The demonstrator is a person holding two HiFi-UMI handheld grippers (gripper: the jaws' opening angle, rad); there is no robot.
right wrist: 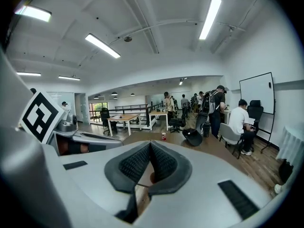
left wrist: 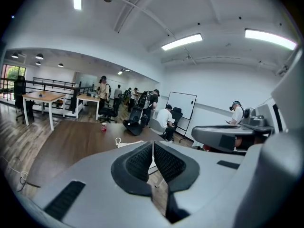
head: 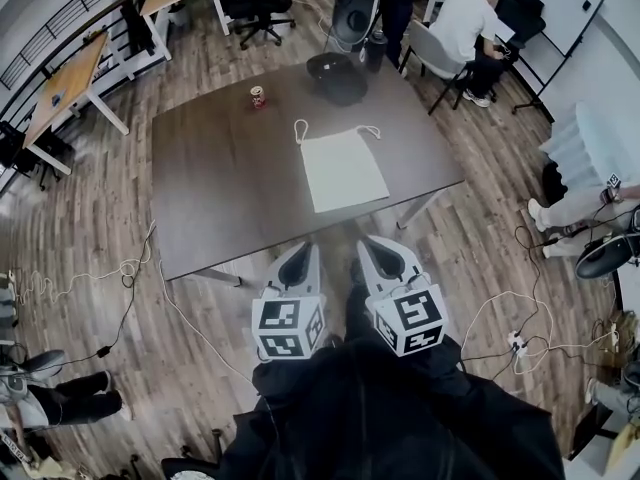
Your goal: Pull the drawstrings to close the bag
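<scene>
A flat white drawstring bag (head: 342,171) lies on the dark table (head: 220,188), its mouth at the far end with a cord loop at each corner (head: 300,128). Both grippers hover in front of the table's near edge, well short of the bag. My left gripper (head: 297,256) is shut with nothing in it, and so is my right gripper (head: 379,251). In the left gripper view the jaws (left wrist: 153,146) meet, and the bag's corner (left wrist: 124,143) shows just beyond them. In the right gripper view the jaws (right wrist: 149,145) also meet, and the bag is hidden behind them.
A red can (head: 257,95) and a black bag (head: 336,78) sit at the table's far end. Cables (head: 120,268) trail on the wood floor. People sit and stand beyond the far right corner (head: 470,18), and desks (head: 70,78) stand at the left.
</scene>
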